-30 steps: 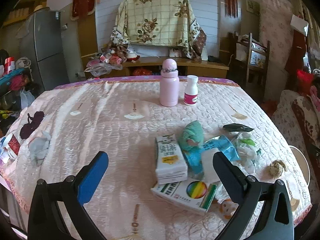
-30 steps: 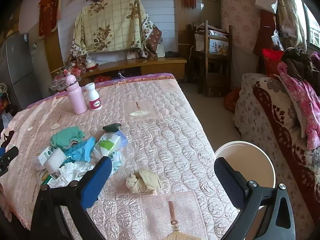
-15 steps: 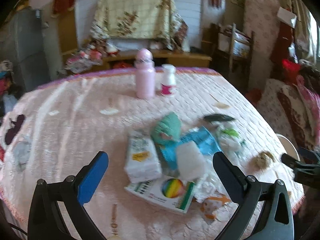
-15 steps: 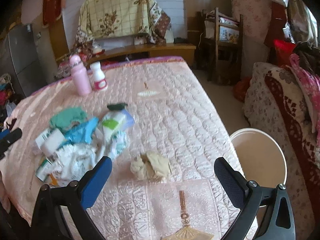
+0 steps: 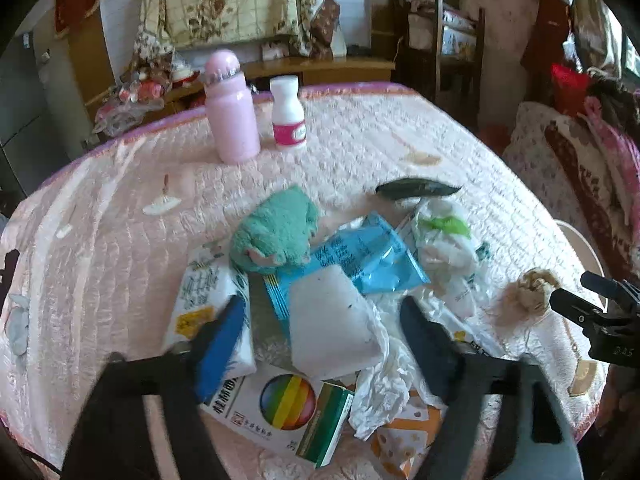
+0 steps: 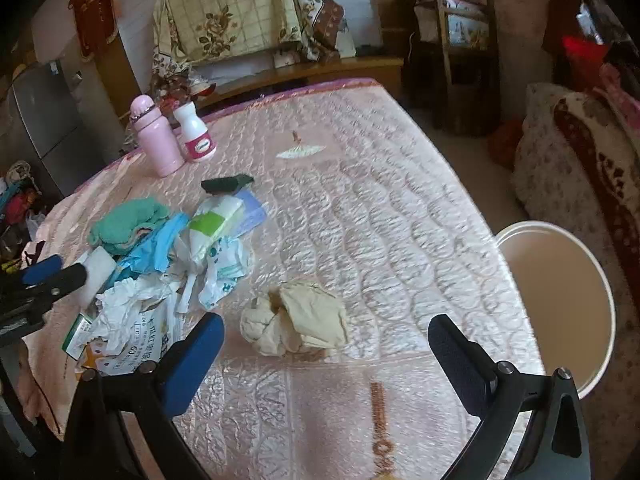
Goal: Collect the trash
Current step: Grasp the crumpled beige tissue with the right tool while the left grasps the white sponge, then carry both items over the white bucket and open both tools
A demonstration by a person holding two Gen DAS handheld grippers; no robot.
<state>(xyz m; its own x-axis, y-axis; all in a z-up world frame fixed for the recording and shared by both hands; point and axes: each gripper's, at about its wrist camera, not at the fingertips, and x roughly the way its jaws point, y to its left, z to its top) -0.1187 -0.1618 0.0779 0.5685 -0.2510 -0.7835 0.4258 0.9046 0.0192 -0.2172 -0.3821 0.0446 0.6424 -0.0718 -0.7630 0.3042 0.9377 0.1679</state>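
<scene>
Left gripper (image 5: 320,328) half open, jaws just closing around white foam block (image 5: 332,320), pads not seen pressing. Right gripper (image 6: 326,344) wide open, empty, above beige paper wad (image 6: 296,322). Trash heap on pink quilt (image 6: 360,208): blue wrapper (image 5: 360,256), rainbow-printed box (image 5: 280,412) with Chinese print, tissue pack (image 5: 200,300), crumpled paper (image 6: 128,304). Pink bottle (image 5: 232,108) and white bottle (image 5: 288,114), pink label unreadable, standing beyond. White bin (image 6: 560,292) beside quilt edge.

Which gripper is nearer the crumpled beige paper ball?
Right. The right gripper hangs directly over the crumpled beige paper ball, jaws open. The left gripper sits over the trash pile further left.
</scene>
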